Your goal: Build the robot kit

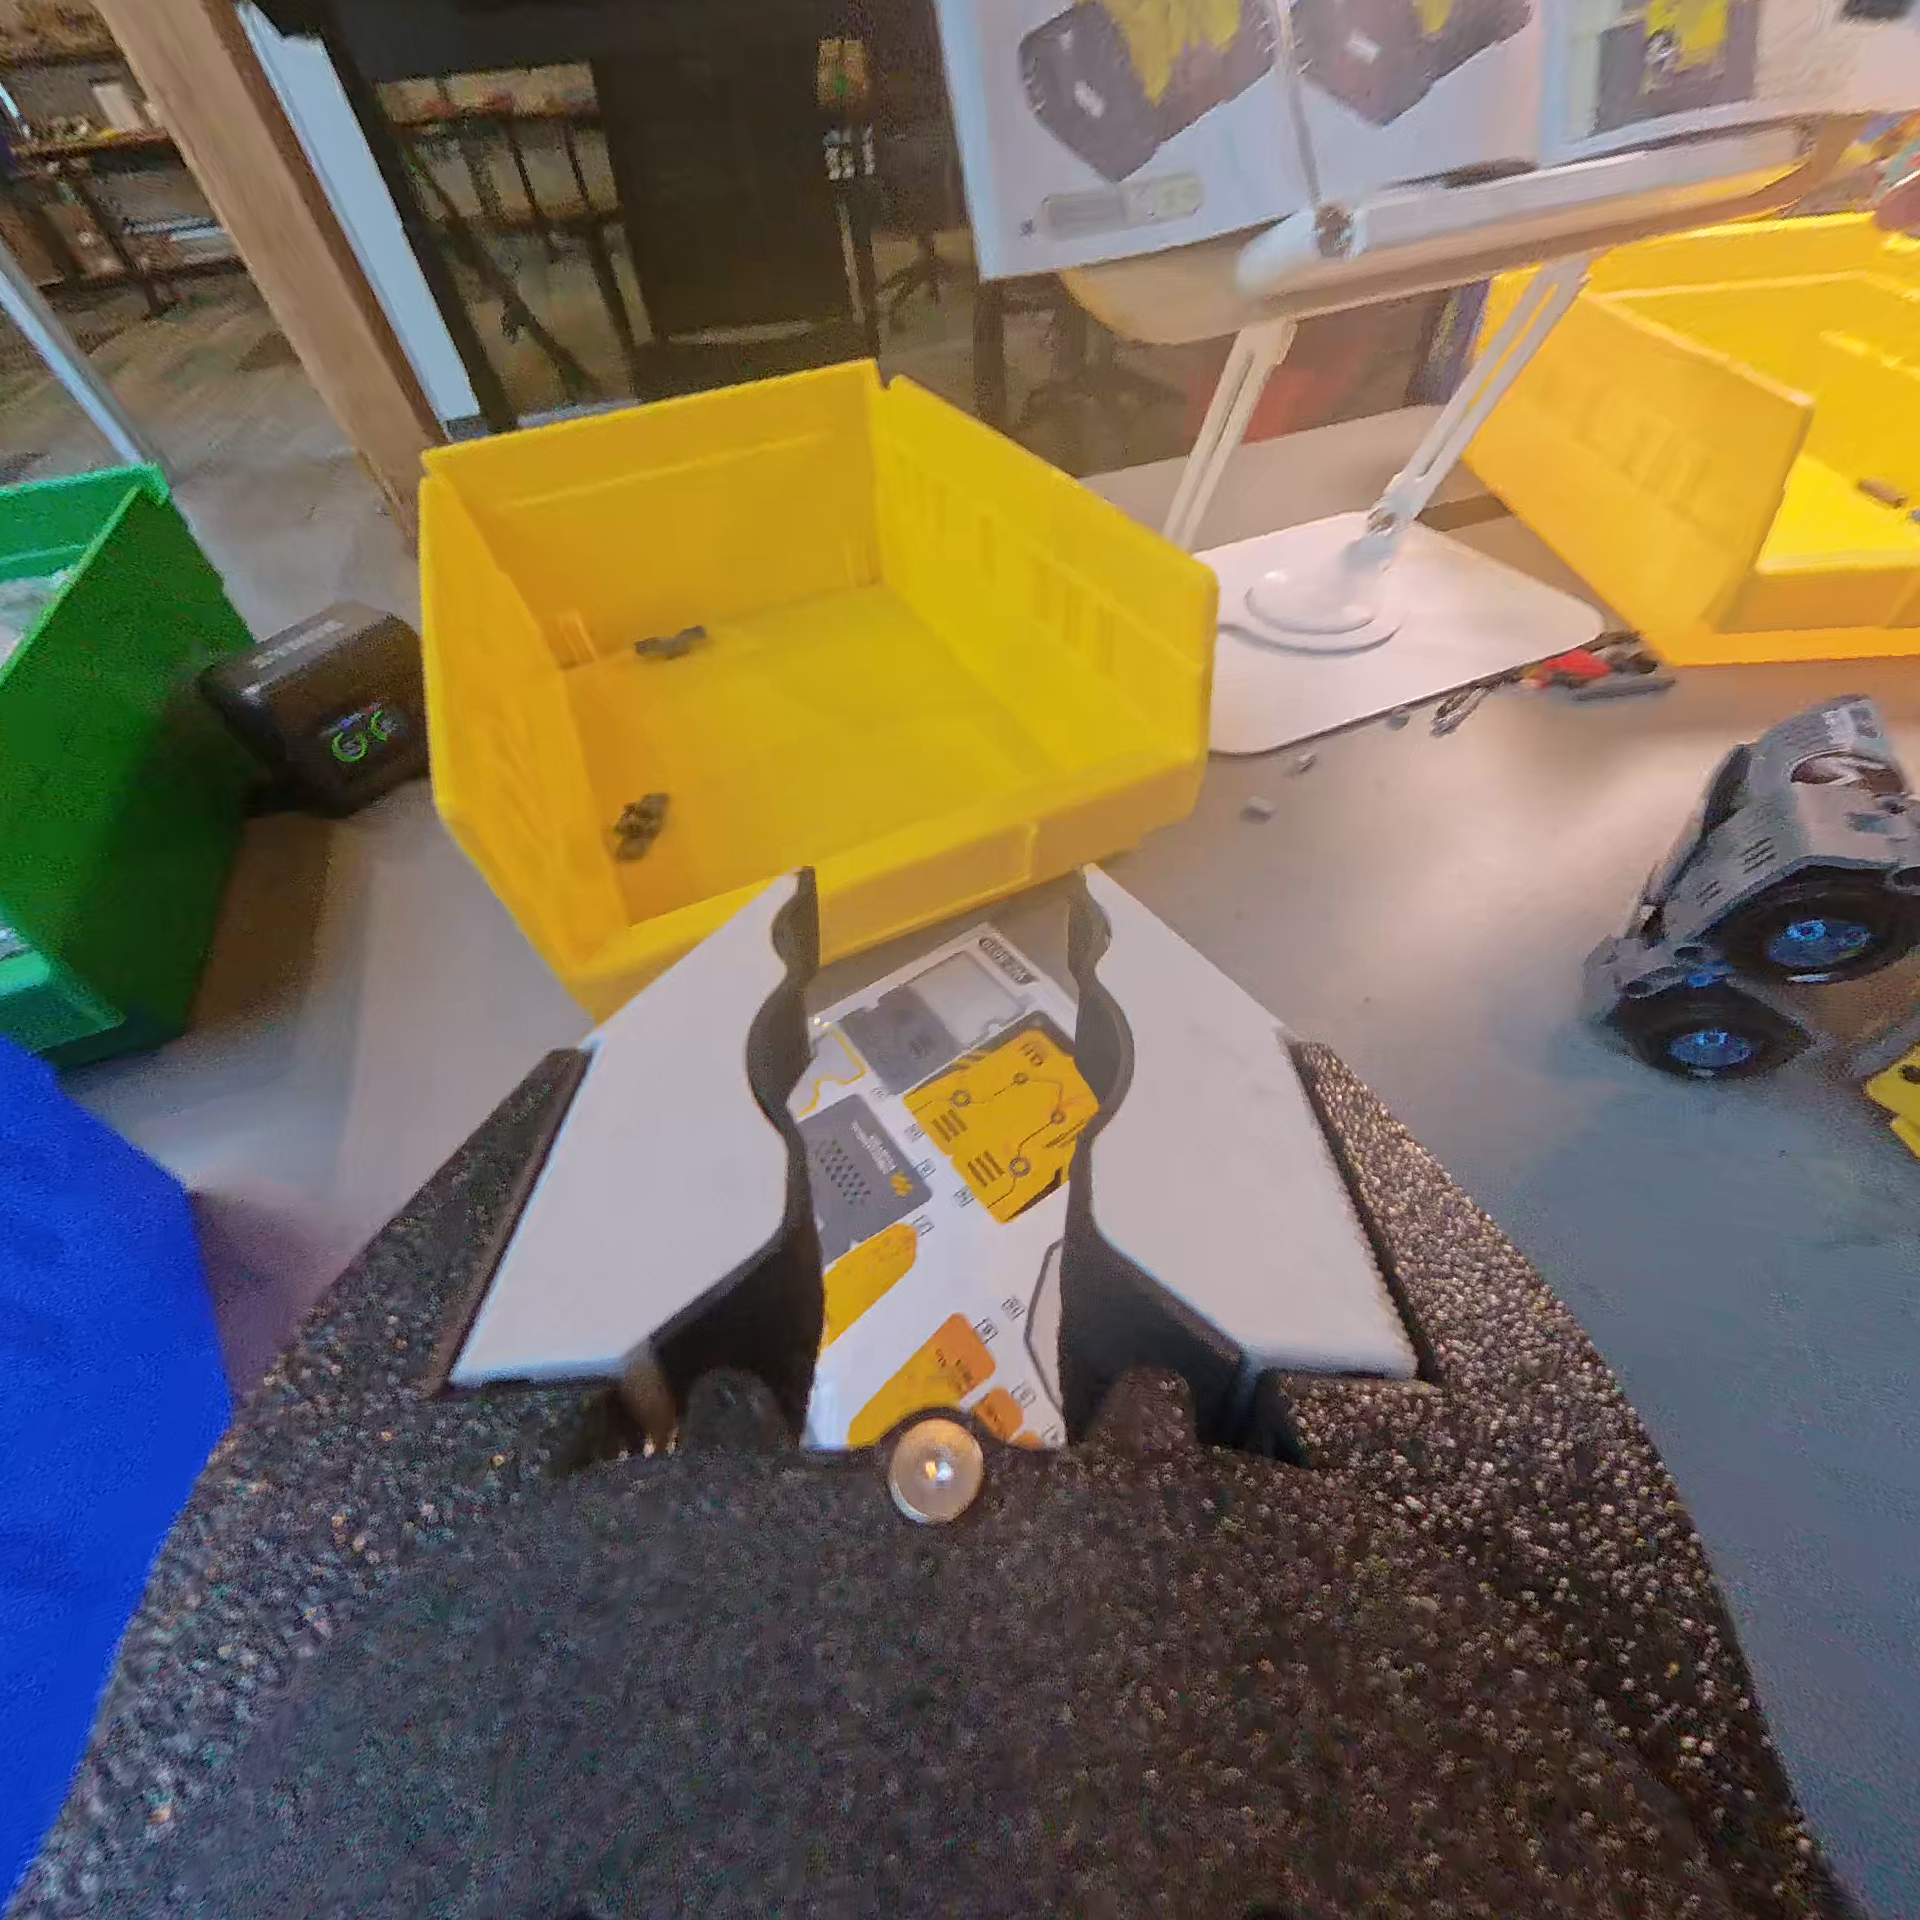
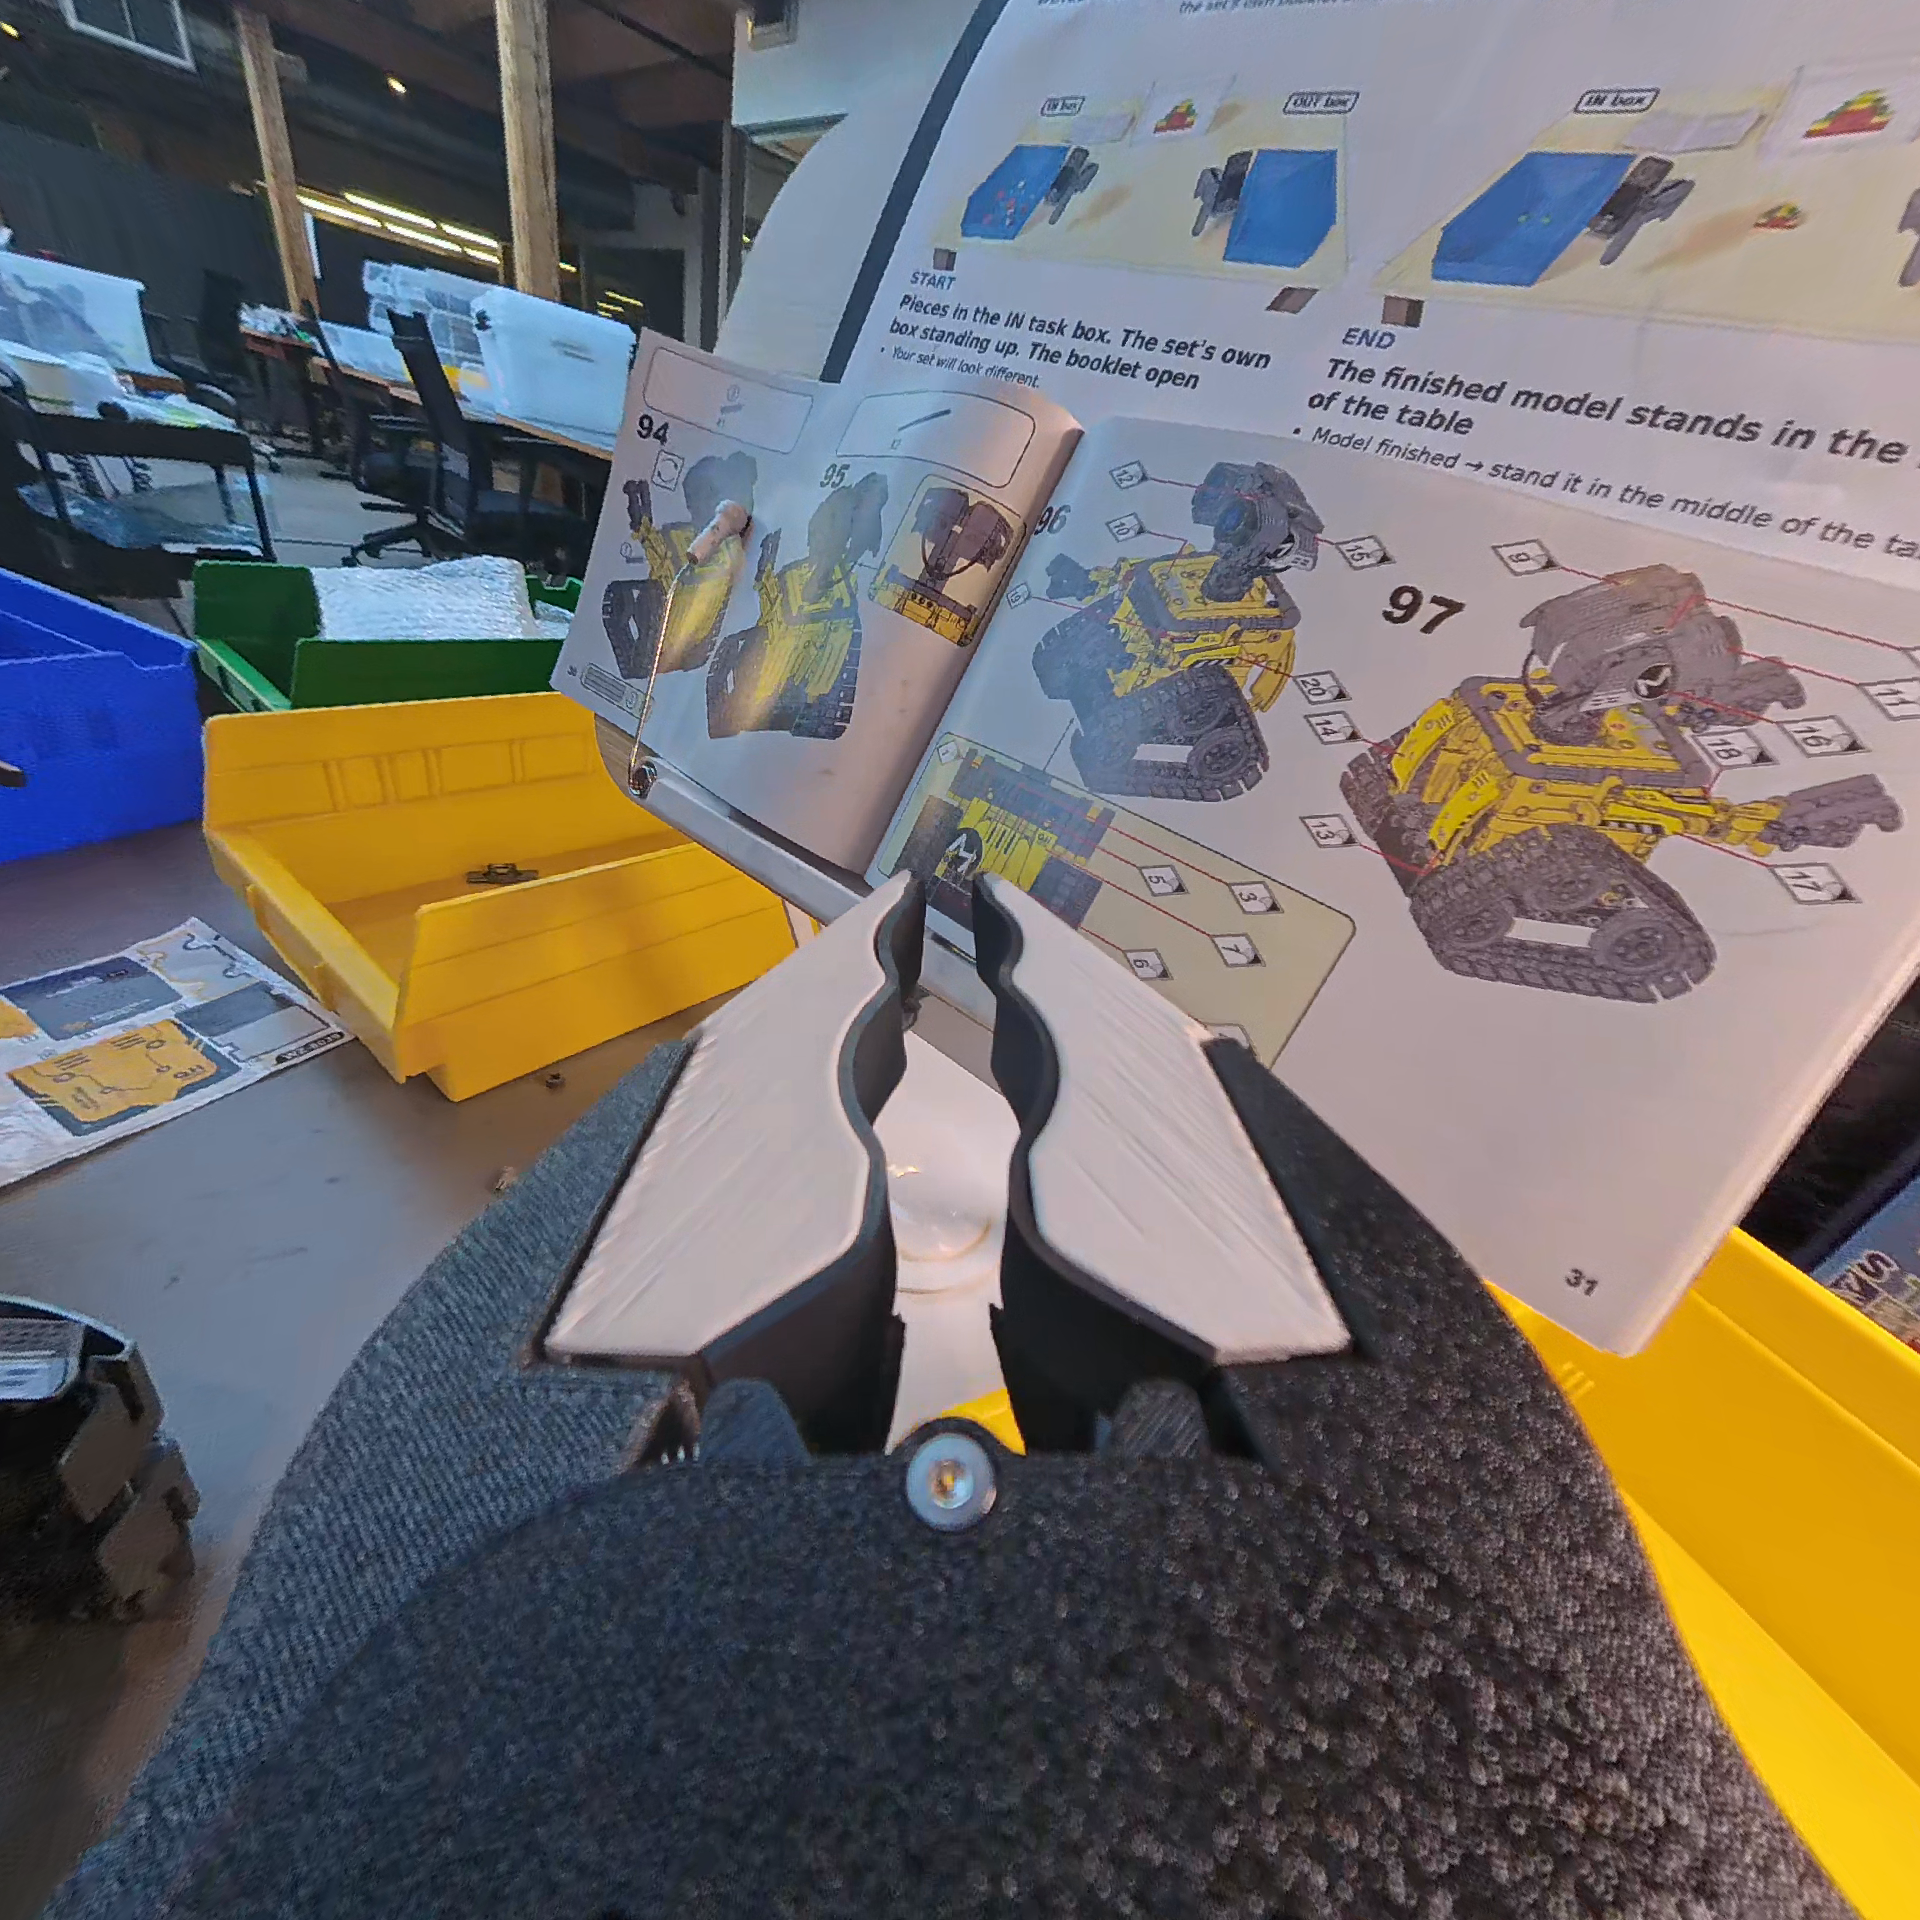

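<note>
My left gripper [image 1: 940,914] is open and empty. It hovers just above a white sticker sheet [image 1: 935,1122] with yellow and grey shapes that lies on the grey table. Straight ahead is a yellow bin [image 1: 1101,644] holding a few small dark pieces [image 1: 639,821]. My right gripper [image 2: 948,894] is almost shut, with only a narrow slit between the tips and nothing in it. Its tips are close to the lower edge of an open building booklet [image 2: 1351,727] that rests on a metal ledge [image 2: 748,821]. The booklet shows a yellow tracked robot model.
A printed instruction sheet [image 2: 1455,312] stands behind the booklet. The stand's white base [image 1: 1320,613] sits right of the bin. A dark model with blue wheel hubs [image 1: 1787,894] lies at the right. There are a green bin [image 1: 94,727], a blue bin [image 2: 83,727], more yellow bins [image 1: 1662,468] and a black device [image 1: 332,707]. The grippers' ends are close to 35 centimetres from one another.
</note>
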Demonstrator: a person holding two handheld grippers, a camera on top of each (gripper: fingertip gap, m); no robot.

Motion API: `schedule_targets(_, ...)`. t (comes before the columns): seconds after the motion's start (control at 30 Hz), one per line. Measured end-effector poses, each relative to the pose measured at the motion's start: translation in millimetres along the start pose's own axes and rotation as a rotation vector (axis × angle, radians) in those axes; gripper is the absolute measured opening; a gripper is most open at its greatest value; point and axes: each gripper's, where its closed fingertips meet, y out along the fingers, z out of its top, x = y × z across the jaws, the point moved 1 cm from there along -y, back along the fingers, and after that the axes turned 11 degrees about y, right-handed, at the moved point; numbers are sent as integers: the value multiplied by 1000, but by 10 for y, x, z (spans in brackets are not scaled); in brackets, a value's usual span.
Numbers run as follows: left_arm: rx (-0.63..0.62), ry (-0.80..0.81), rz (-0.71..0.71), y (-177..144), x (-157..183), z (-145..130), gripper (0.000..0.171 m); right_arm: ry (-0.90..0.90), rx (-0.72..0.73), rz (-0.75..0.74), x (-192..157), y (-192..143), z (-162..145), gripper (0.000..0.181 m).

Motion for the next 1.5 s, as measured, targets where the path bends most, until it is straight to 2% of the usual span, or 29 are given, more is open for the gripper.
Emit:
schedule_targets(0.13,-248,-84,-20,-111,-43,-375,57,15,8,21,-57,-14,38,9)
schedule_targets(0.37,-577,-85,-205,-377,382,-948,89,23,-10,56,-118,-20,12,8)
schedule_targets(0.47,-649,-73,-229,-448,479,-1107,95,50,-8,71,-124,-32,31,8)
schedule_targets(0.53,-648,-42,-203,-447,456,-1121,84,63,-4,79,-131,-39,50,8)
schedule_targets(0.63,-658,-33,-197,-445,452,-1120,83,48,-1,76,-133,-64,81,8)
schedule_targets(0.8,-651,-16,-226,-485,506,-1097,60,-54,15,-7,86,-240,225,8)
schedule_targets(0.83,-644,-12,-235,-493,518,-1084,52,-51,18,-25,153,-283,252,8)
schedule_targets(0.87,-628,-7,-243,-493,538,-1064,32,-38,16,-32,209,-318,266,8)
schedule_targets(1.03,-565,24,-230,-478,559,-974,16,8,5,-49,353,-410,285,8)
schedule_targets(1.1,-523,32,-208,-475,529,-874,16,-6,0,-48,339,-408,280,8)
schedule_targets(1.27,-363,79,-218,-528,558,-467,19,-41,-20,-67,346,-397,249,8)
schedule_targets(1.4,-164,98,-235,-608,617,-39,19,30,-9,-69,414,-423,257,8)
schedule_targets(1.43,-104,98,-240,-629,632,79,18,48,-2,-64,419,-428,265,8)
schedule_targets(1.47,-45,99,-243,-650,643,196,7,63,3,-58,416,-429,269,8)
schedule_targets(1.5,12,97,-246,-668,652,308,4,73,6,-51,408,-427,270,8)
